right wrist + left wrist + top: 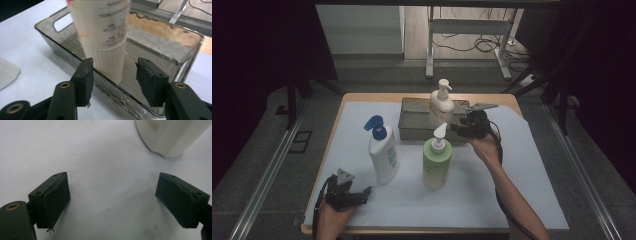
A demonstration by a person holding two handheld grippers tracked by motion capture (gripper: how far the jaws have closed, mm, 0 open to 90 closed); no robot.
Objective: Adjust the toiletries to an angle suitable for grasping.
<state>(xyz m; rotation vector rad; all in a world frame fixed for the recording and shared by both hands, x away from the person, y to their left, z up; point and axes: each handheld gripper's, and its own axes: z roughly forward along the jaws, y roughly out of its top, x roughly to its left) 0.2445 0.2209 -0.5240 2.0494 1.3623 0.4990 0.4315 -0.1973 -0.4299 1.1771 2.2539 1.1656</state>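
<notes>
White-papered worktop [492, 200], high view: cream pump bottle [442, 102] upright in grey bin [412, 131] at twelve o'clock, right gripper [458, 128] beside it. Left gripper [112, 202] view: jaws wide, empty. Right gripper view: jaws half-open, flanking bottle base without touching; best centred before squeezing.

Glossy translucent plastic bin [160, 47]
</notes>
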